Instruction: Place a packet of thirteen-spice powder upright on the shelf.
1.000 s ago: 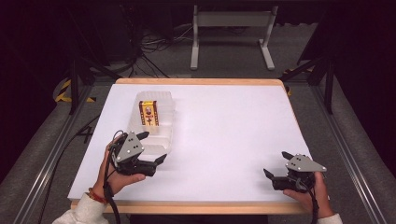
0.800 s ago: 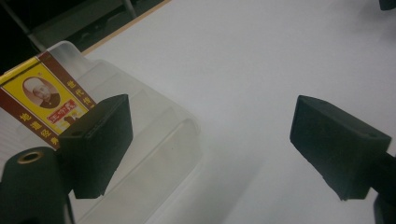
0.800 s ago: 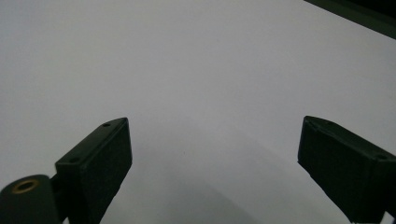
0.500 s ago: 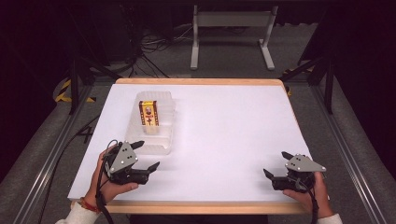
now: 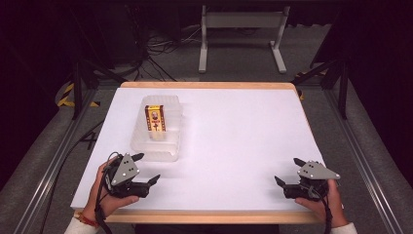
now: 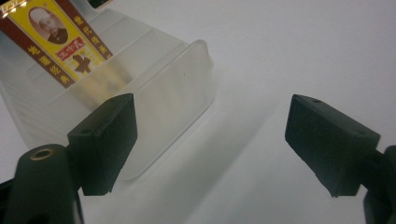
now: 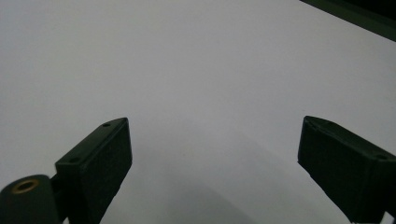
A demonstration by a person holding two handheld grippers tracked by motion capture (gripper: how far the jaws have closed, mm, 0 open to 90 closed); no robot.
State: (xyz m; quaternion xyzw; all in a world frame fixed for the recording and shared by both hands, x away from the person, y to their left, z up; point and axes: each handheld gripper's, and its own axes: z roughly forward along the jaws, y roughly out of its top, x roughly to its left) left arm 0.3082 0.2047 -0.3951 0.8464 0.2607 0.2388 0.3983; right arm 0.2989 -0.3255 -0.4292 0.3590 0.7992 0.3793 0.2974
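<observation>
A clear plastic container [image 5: 157, 141] lies on the white table [image 5: 238, 136], left of centre. A yellow and red carton [image 5: 155, 118] stands upright in it. My left gripper [image 5: 147, 167] sits just in front of the container's near end. It is open, its jaws have just been opening a little, and nothing is between them. In the left gripper view the container [image 6: 163, 93] and the carton [image 6: 60, 42] lie beyond the left gripper [image 6: 210, 140]. My right gripper [image 5: 287, 170] rests open near the front right edge, and the right gripper [image 7: 212, 158] shows bare table between its jaws.
The table's wooden front edge [image 5: 204, 217] runs just below both hands. Metal rails [image 5: 48, 165] flank the table on each side. A grey stand [image 5: 241, 34] and cables lie on the floor behind it.
My left gripper has drawn back from the container toward the front edge and sunk lower, with its jaws narrower than a second ago. The right gripper has stayed put.
</observation>
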